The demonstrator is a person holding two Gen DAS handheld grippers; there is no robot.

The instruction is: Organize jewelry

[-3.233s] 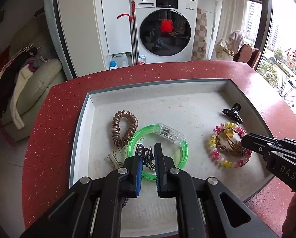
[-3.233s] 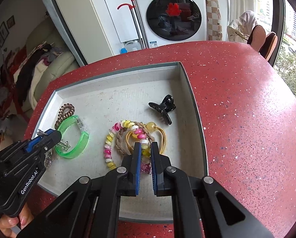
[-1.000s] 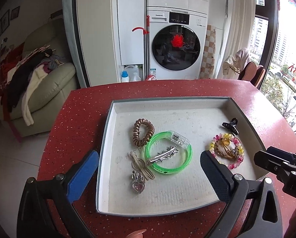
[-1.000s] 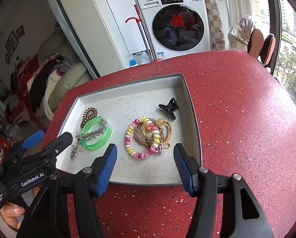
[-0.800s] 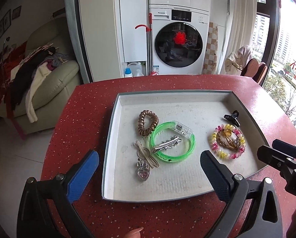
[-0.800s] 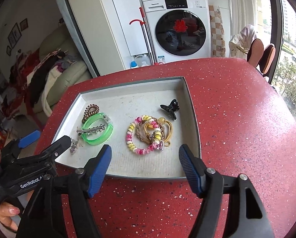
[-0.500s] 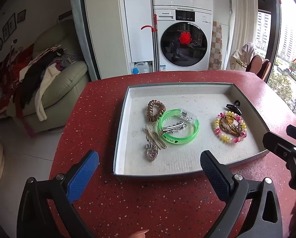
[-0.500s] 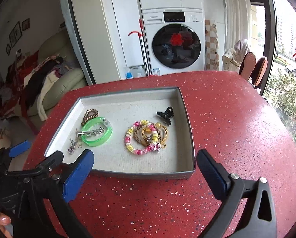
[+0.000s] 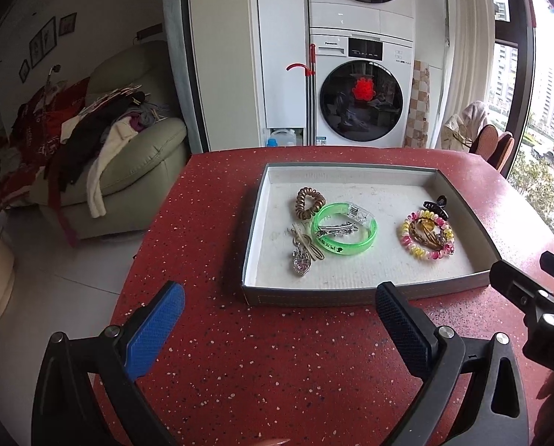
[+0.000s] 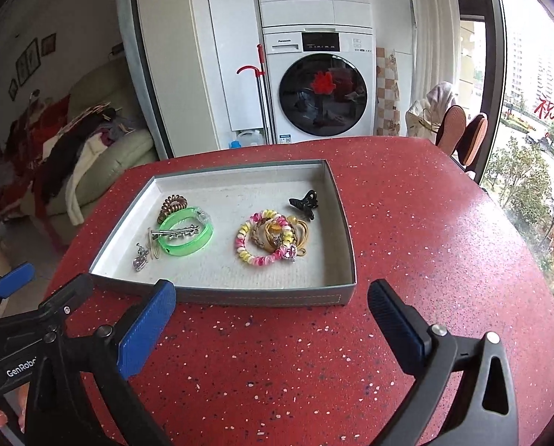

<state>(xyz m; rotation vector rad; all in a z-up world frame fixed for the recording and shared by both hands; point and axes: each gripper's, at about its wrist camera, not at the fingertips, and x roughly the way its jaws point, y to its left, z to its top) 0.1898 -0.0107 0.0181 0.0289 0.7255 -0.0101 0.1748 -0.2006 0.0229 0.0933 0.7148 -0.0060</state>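
- The jewelry is lying in the grey tray (image 9: pixel 366 295) on the red table (image 9: pixel 277 364): a green bangle (image 9: pixel 344 237) with a silver hair clip (image 9: pixel 336 229) across it, a brown coil tie (image 9: pixel 308 202) behind, and a heart pendant (image 9: pixel 300 263) in front.
- A pink-and-yellow coil bracelet (image 10: pixel 264 239) and a black claw clip (image 10: pixel 305 202) are sitting toward the tray's right.
- You are holding your left gripper (image 9: pixel 277 325) spread wide and empty, short of the tray.
- You are holding your right gripper (image 10: pixel 271 321) likewise agape, gripping nothing.
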